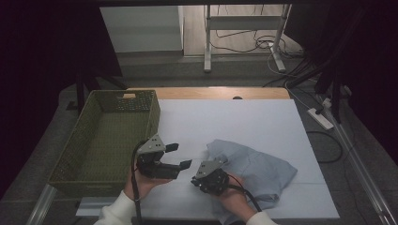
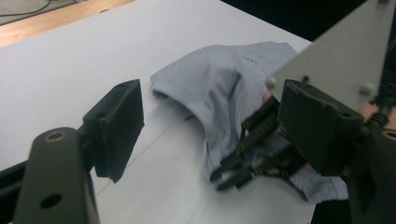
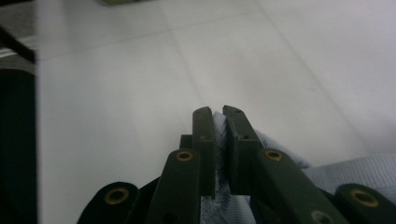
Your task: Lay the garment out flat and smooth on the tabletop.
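On white table cover [image 1: 244,117], garment [image 1: 263,168]; basket [image 1: 101,136] left.

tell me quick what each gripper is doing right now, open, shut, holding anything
Left gripper: open, holding nothing, above the white table cover.
Right gripper: shut on an edge of the light blue garment.

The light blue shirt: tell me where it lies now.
In the high view the light blue shirt lies crumpled on the white table sheet, right of the green basket, its near edge pinched in the right claw.
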Motion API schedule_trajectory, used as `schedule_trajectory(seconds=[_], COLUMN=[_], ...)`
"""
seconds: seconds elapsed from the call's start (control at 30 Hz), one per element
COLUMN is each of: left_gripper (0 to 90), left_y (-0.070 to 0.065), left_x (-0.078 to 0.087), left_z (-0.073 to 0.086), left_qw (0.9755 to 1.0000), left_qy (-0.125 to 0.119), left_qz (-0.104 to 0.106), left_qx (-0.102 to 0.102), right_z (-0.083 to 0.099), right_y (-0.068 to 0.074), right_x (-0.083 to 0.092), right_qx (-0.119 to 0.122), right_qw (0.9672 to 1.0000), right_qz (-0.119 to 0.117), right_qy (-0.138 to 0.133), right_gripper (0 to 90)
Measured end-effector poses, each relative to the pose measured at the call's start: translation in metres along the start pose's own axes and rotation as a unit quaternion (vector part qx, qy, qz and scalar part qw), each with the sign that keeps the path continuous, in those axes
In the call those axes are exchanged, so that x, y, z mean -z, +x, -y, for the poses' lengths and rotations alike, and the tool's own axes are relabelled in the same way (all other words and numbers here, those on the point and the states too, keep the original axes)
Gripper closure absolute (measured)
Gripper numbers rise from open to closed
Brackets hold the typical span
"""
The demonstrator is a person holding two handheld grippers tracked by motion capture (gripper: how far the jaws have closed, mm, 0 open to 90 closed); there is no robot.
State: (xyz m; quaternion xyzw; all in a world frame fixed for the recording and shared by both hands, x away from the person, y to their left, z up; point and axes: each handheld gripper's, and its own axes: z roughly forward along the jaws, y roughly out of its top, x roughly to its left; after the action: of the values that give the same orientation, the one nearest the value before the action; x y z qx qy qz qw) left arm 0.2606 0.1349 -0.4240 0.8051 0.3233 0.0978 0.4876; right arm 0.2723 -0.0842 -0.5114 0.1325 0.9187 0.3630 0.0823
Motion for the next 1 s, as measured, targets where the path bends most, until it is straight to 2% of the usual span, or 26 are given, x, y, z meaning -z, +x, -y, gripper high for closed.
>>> schedule_trajectory(seconds=[0.13,0.2,0.27,0.33,0.4,0.47,0.63,0.8,1.0], left_gripper=[23.3,23.3,23.3,23.3,23.4,23.4,23.4,23.4,23.4], left_y=[0.0,-0.001,-0.002,-0.002,-0.002,-0.004,-0.007,-0.008,-0.008], left_x=[-0.001,-0.001,-0.001,-0.001,-0.002,-0.004,-0.012,-0.018,-0.024], left_z=[0.0,0.0,0.0,0.0,0.001,0.002,0.003,0.007,0.011], left_qw=[1.0,1.0,1.0,1.0,1.0,1.0,0.9997,0.9994,0.9989], left_qy=[0.002,0.004,0.003,0.004,0.004,0.008,0.021,0.031,0.043], left_qz=[0.001,0.001,0.001,0.002,0.003,0.005,0.009,0.012,0.015], left_qx=[-0.001,-0.001,-0.002,-0.003,-0.001,-0.003,-0.009,-0.008,-0.007], right_z=[0.001,0.001,0.002,0.003,0.006,0.009,0.022,0.037,0.056], right_y=[0.004,0.004,0.003,0.002,0.0,-0.002,-0.007,-0.01,-0.006], right_x=[0.0,0.0,0.005,0.017,0.031,0.047,0.071,0.088,0.1], right_qx=[-0.002,-0.005,-0.02,-0.032,-0.043,-0.048,-0.061,-0.072,-0.078], right_qw=[0.9997,0.9997,0.9993,0.9986,0.9965,0.9948,0.9927,0.9916,0.9918], right_qz=[-0.023,-0.024,-0.027,-0.021,-0.015,0.002,0.028,0.048,0.059], right_qy=[-0.005,-0.006,-0.018,-0.038,-0.07,-0.09,-0.1,-0.096,-0.082], right_gripper=[81.0,71.4,61.9,52.0,46.9,44.5,43.1,42.6,42.2])
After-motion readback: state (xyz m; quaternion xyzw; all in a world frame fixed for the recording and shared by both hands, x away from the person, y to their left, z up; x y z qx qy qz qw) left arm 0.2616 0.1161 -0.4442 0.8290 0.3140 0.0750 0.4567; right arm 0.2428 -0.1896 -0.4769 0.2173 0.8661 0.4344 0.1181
